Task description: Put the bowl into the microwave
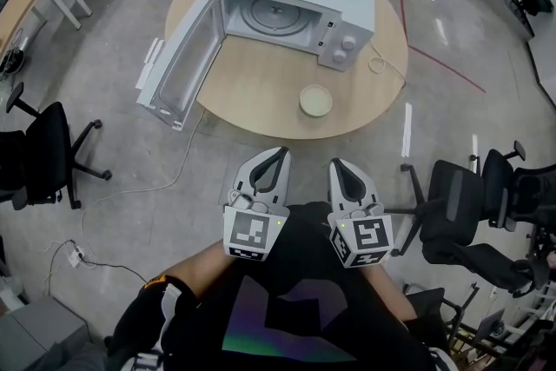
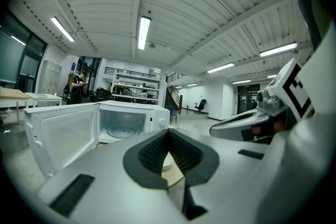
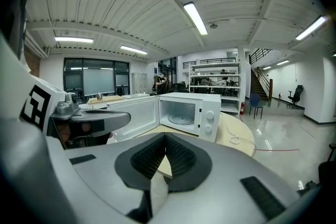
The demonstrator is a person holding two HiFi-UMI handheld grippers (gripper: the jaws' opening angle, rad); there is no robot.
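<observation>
A white microwave stands on the far side of a round wooden table, its door swung wide open to the left and the cavity empty. A pale shallow bowl sits on the table in front of the microwave's control panel. My left gripper and right gripper are side by side near my body, short of the table's near edge, both shut on nothing. In the left gripper view a sliver of the bowl shows behind the closed jaws. The right gripper view faces the microwave.
Black office chairs stand on the floor to the left and right of me. A white cable loops on the table beside the microwave. Another cable trails over the floor at the left.
</observation>
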